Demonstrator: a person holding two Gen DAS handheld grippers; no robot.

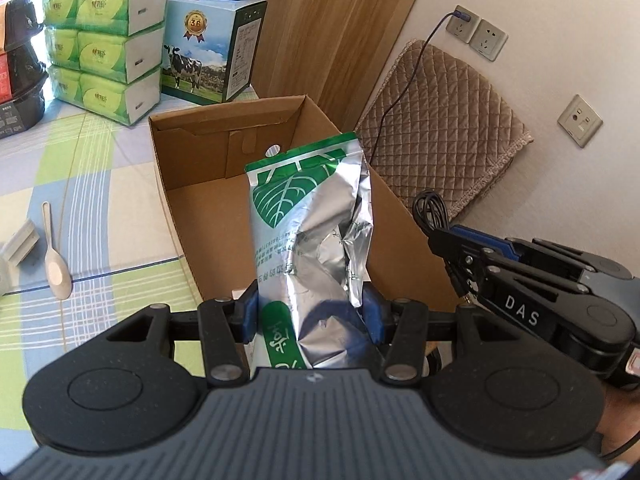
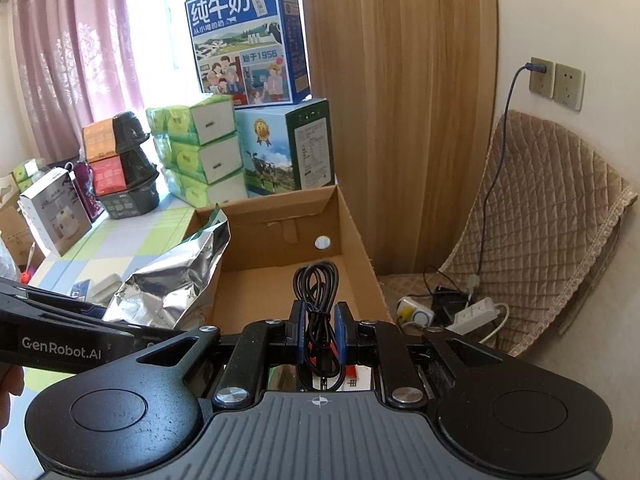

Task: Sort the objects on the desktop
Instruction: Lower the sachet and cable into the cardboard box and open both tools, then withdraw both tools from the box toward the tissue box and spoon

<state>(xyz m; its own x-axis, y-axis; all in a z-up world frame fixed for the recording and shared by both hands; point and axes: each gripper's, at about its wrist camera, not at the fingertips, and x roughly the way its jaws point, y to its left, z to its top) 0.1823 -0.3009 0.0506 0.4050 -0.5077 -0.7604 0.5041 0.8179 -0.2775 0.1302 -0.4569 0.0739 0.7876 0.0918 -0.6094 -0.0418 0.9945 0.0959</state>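
Note:
My left gripper is shut on a silver foil pouch with a green leaf print, held upright over the near edge of an open cardboard box. In the right wrist view the foil pouch leans over the cardboard box's left wall. My right gripper is shut on a coiled black cable, just above the box's near edge. The right gripper also shows at the right of the left wrist view, holding the black cable.
A white spoon and a small white block lie on the checked tablecloth left of the box. Green tissue packs, milk cartons and black bowls stand behind. A quilted chair with a power strip is at the right.

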